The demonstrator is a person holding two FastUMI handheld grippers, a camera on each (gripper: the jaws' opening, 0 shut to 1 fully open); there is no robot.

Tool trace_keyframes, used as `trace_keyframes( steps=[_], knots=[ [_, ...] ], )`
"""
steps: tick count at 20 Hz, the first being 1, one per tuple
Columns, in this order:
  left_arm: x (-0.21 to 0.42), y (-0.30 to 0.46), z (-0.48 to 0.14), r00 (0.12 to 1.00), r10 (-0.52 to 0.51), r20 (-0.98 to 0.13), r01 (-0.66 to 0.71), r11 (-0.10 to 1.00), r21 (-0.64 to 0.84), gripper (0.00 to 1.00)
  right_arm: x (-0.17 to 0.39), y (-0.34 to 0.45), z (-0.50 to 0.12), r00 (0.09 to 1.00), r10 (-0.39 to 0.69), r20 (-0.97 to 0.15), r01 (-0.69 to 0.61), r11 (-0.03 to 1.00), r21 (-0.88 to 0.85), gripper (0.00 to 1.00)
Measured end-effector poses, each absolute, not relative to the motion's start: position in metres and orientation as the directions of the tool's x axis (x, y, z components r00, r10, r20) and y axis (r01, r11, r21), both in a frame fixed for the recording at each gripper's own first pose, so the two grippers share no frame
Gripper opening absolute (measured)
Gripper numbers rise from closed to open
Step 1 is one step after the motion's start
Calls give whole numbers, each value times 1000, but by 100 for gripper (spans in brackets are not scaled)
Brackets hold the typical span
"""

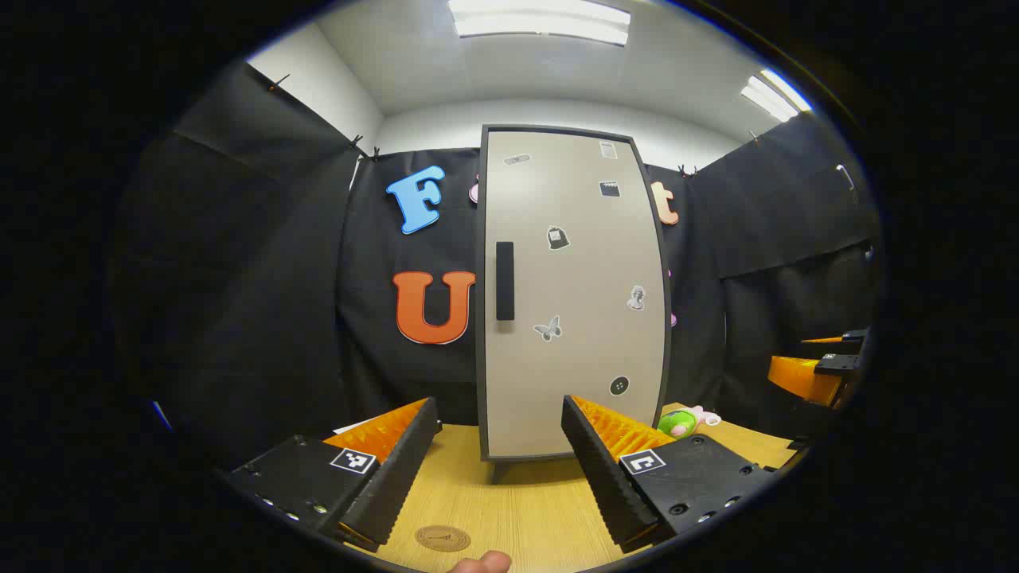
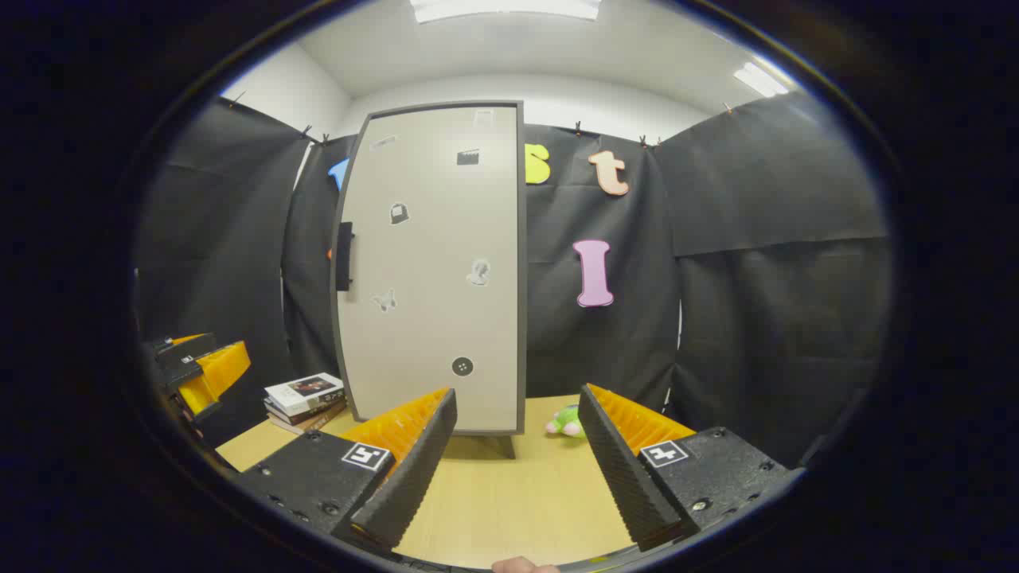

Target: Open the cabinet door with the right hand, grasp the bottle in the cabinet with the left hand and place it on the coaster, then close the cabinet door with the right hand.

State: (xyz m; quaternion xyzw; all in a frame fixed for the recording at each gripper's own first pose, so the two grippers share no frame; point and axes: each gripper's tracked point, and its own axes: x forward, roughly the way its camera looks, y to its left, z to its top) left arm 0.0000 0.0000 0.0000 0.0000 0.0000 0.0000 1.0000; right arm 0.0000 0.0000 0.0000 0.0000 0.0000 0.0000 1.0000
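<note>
At the lower left of the left gripper view, the left gripper, fingers spread wide apart with nothing between them, over the wooden table. Near the bottom edge, just left of centre, a round coaster flat on the table, and beside it at the very edge a fingertip. In the centre, the cabinet, upright on the table, door closed, with a dark vertical handle near its left edge and small stickers scattered over the door. Bottle hidden behind the closed door; cannot tell its place. To the lower right of the cabinet, a green and pink toy lying on the table. At the far right edge, the right gripper, partly cut off.

At the far left of the right gripper view, the left gripper again, near a stack of books on the table. Left of centre, the cabinet, closed, handle on its left edge. At the bottom centre, the right gripper, fingers likewise spread and holding nothing, well short of the door. Between its fingers, farther back, the green toy just right of the cabinet's foot.
</note>
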Motion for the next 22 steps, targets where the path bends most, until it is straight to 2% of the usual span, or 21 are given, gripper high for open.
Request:
trace_keyframes(
  steps=[2, 3, 22],
  knots=[
    [0, -1, -1, 1000, -1, -1, 1, 1000, 5, 95, 1, -1, 0, 1000, -1, -2, 1, 1000, -1, 99],
    [0, -1, -1, 1000, 0, 0, 0, 1000, 9, 95, 1, -2, 0, 1000, -3, -1, 3, 1000, -2, 95],
    [3, -4, 2, 1000, -5, 10, 5, 1000, 24, 95, 0, -6, 2, 1000, -7, 7, 7, 1000, 2, 95]
  ],
)
